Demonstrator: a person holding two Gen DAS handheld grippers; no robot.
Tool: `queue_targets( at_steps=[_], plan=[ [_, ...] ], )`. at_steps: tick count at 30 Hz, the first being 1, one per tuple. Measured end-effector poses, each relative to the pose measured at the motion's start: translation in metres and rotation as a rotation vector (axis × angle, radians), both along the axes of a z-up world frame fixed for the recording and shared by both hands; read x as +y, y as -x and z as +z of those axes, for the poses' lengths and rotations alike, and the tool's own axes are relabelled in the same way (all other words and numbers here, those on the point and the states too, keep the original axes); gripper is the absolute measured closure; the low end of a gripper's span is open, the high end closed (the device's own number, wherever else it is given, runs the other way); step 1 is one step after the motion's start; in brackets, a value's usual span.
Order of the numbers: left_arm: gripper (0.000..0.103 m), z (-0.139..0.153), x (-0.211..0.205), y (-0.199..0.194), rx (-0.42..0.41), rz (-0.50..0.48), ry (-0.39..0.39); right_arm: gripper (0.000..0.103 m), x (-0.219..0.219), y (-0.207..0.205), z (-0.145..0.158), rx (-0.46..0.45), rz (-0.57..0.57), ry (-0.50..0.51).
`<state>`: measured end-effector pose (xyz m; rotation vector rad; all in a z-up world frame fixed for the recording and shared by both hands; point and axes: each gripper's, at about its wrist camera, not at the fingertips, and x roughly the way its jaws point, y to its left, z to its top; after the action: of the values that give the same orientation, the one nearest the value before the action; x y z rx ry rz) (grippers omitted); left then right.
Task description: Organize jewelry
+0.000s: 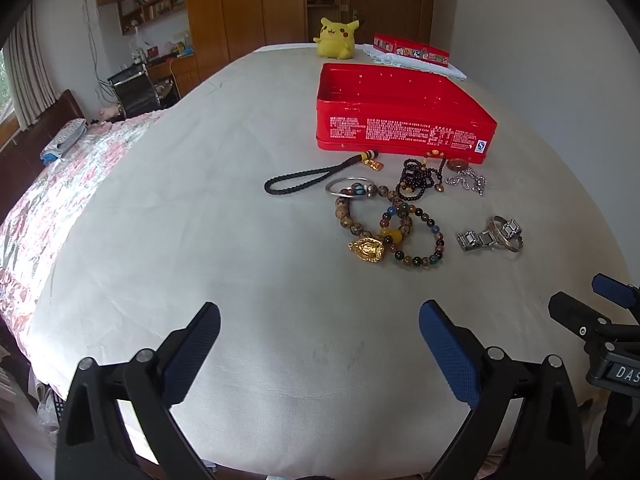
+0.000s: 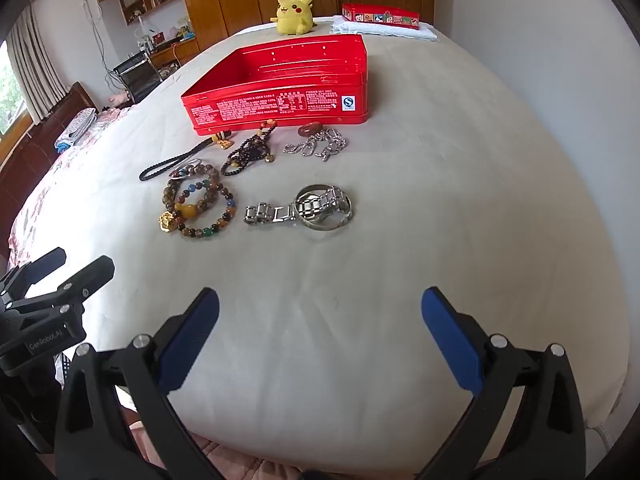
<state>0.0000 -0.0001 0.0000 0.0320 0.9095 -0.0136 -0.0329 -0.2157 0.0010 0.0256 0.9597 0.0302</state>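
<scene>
Tilting steeply downward over the pale cloth-covered table (image 1: 200, 200), the left gripper (image 1: 320, 344) hangs with its blue-padded jaws spread wide and nothing between them. The right gripper (image 2: 320, 332) matches that pose just beside it, released and empty. The heap of beaded bracelets and silver metal chains (image 2: 248, 184) lies toward twelve o'clock, before the open red rectangular tin box (image 2: 280, 80).

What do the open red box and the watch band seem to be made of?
The red box looks like thin painted metal, a glossy tin: light reflects along its ribbed inner wall and rolled rim. The watch band looks like polished steel: bright silver links with sharp reflections. Plated metal is possible; the pictures cannot settle it.
</scene>
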Motion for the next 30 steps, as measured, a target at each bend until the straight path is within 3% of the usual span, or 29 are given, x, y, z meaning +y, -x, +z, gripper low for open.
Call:
queue_targets(
  at_steps=[30],
  plan=[
    [0.004,0.0001,0.0000,0.0000,-0.003,0.000,-0.002,0.003,-0.0010,-0.0010,0.0039,-0.005,0.004,-0.002]
  ],
)
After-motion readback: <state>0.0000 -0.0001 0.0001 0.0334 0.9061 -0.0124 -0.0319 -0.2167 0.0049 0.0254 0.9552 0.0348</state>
